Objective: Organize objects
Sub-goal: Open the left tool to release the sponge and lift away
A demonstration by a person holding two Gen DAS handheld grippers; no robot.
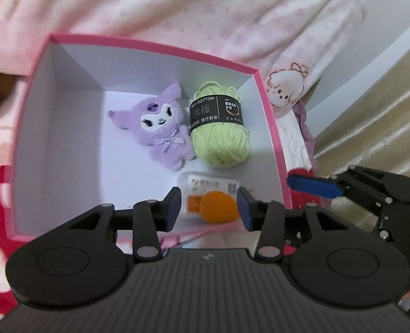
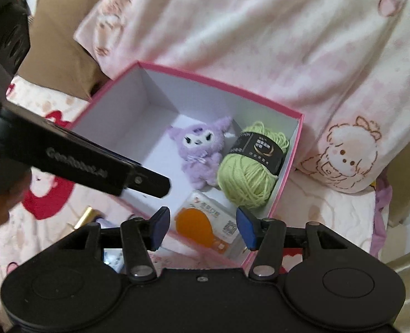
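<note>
A pink box (image 1: 271,127) with a white inside lies on the bed; it also shows in the right wrist view (image 2: 293,149). In it lie a purple plush toy (image 1: 160,127) (image 2: 199,149), a green yarn ball with a black label (image 1: 218,127) (image 2: 252,169) and a white packet with an orange shape (image 1: 213,197) (image 2: 205,224). My left gripper (image 1: 209,208) is open and empty above the box's near edge, over the packet. My right gripper (image 2: 200,227) is open and empty, also above the packet. The left gripper's body (image 2: 80,161) crosses the right wrist view.
A pink-and-white cartoon blanket (image 2: 260,41) bunches behind the box. A brown cardboard box (image 2: 60,50) stands at back left. A gold item (image 2: 87,216) lies on the sheet left of the pink box. A beige curtain (image 1: 371,127) hangs at right.
</note>
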